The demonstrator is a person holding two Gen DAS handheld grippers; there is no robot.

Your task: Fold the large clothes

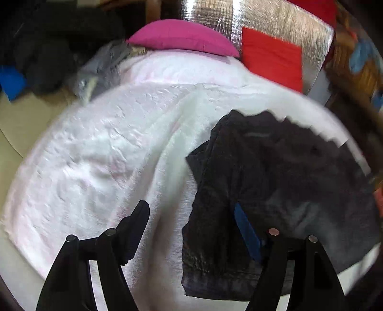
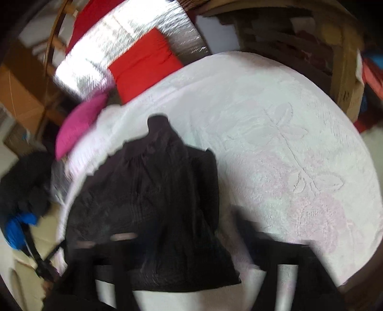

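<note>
A dark, folded garment (image 1: pixel 275 191) lies on the white, pink-patterned bedspread (image 1: pixel 107 155). In the left wrist view it is at the lower right. My left gripper (image 1: pixel 191 229) is open above the bed, its right finger (image 1: pixel 246 229) over the garment's left part and its left finger (image 1: pixel 134 229) over bare bedspread. In the right wrist view the garment (image 2: pixel 153 196) lies at centre left on the bedspread (image 2: pixel 287 143). My right gripper (image 2: pixel 191 244) is blurred; its jaws stand wide apart, one over the garment and one over the bedspread, holding nothing.
A magenta pillow (image 1: pixel 182 38) and a red cushion (image 1: pixel 273 59) lie at the head of the bed against a silver foil sheet (image 1: pixel 251 19). A heap of dark and grey clothes (image 1: pixel 59 55) sits left of the bed. Wooden shelving (image 2: pixel 311 47) stands beyond it.
</note>
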